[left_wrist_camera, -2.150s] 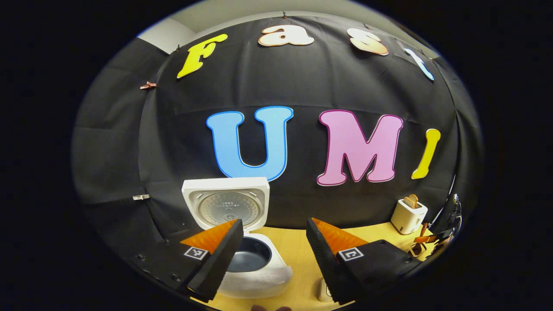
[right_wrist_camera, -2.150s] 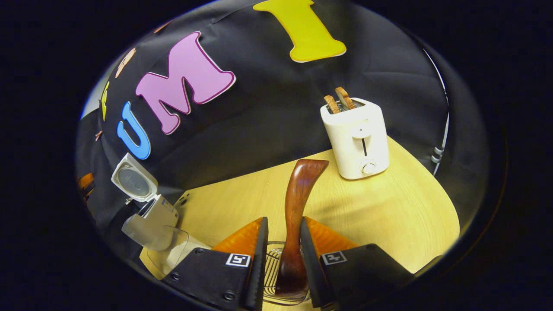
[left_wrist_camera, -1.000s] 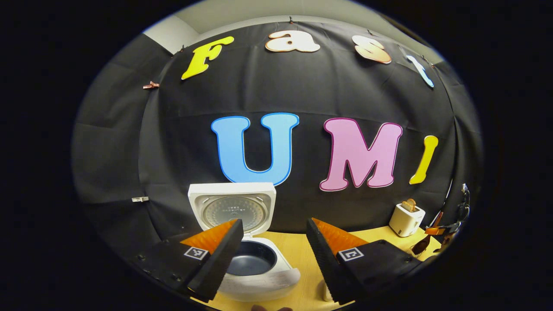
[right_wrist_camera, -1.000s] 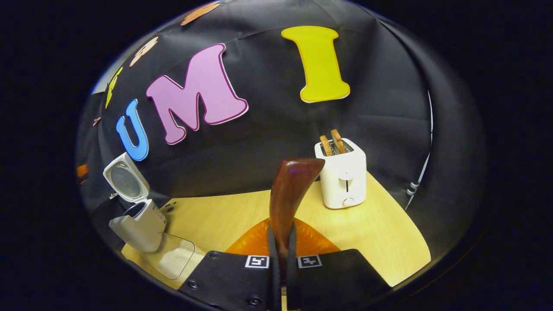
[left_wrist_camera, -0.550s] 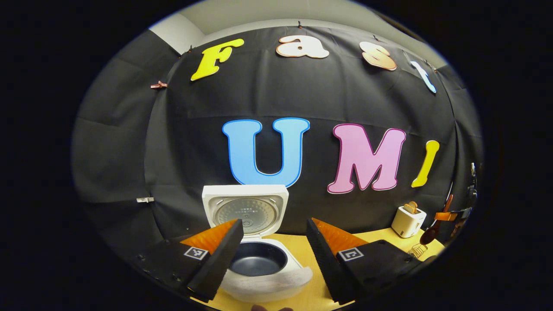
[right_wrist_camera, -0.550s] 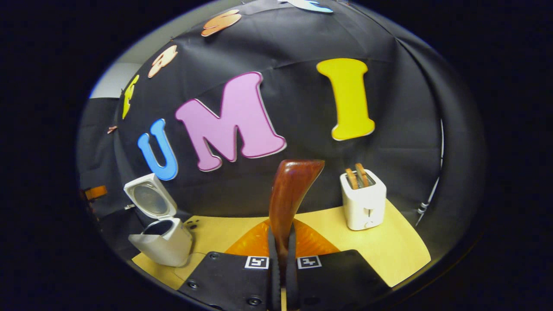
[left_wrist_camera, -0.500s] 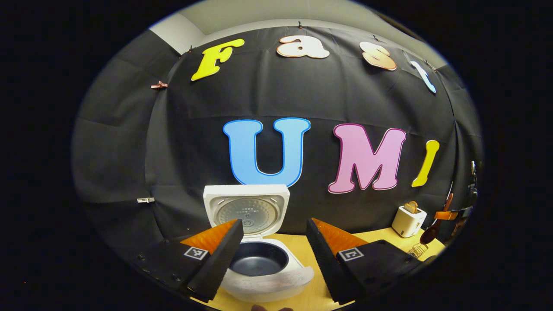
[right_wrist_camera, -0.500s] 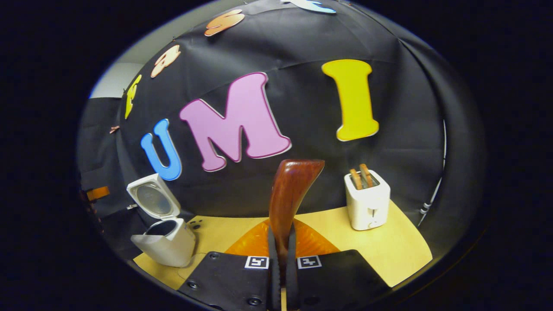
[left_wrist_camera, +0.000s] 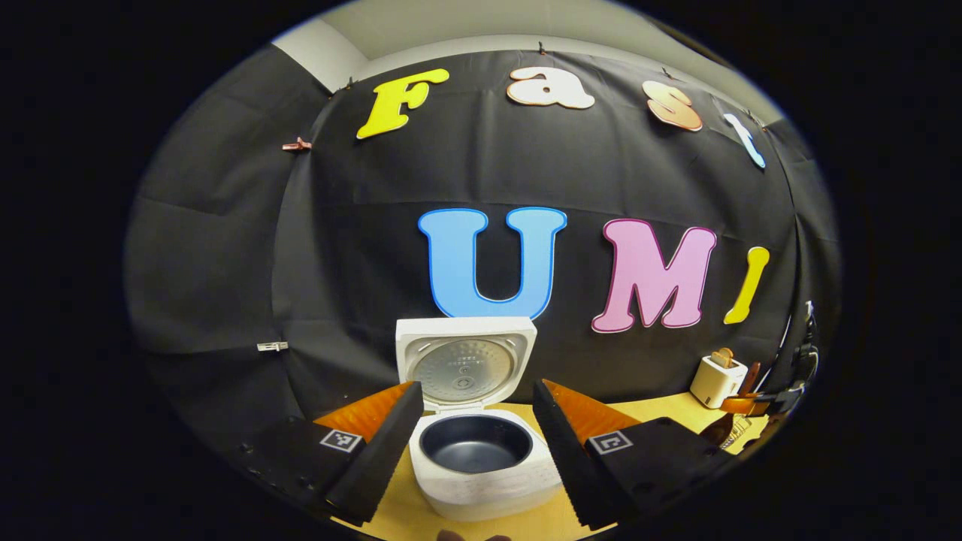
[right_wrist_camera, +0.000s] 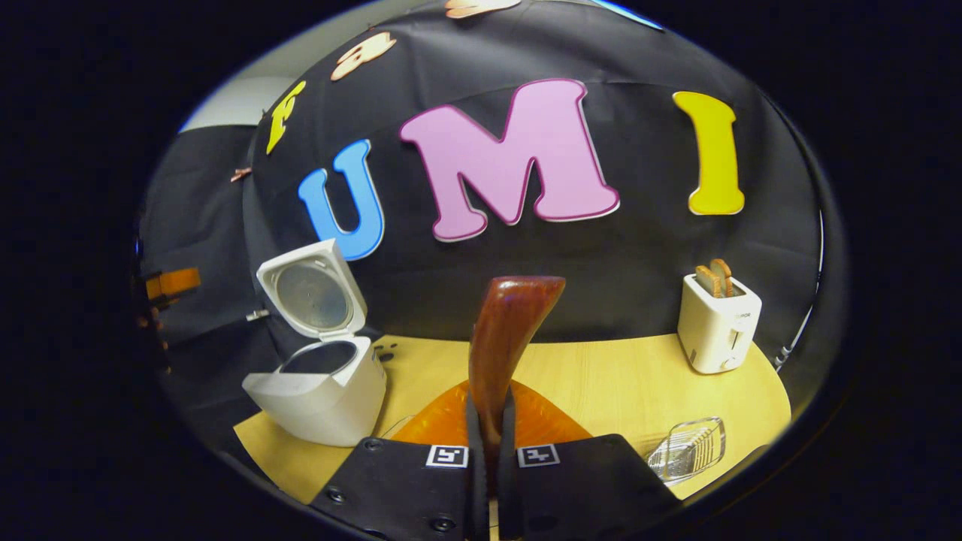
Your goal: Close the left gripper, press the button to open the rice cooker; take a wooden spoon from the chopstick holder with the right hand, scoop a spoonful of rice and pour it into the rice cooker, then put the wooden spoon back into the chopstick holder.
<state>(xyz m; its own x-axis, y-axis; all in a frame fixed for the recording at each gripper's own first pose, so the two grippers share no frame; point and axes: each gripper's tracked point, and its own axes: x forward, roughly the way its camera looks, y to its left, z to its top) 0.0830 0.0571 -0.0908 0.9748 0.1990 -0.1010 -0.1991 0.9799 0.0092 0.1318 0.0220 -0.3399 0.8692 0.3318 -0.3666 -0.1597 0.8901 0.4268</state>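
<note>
Right gripper clamped on wooden spoon handle; spoon upright, long axis vertical, handle end tipped right. Left gripper spread wide, framing open rice cooker. Since earlier: spoon lifted clear of chopstick holder, swung toward cooker.

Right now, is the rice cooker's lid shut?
No, the lid stands up behind the rice cooker, and its dark inner pot shows.
</note>
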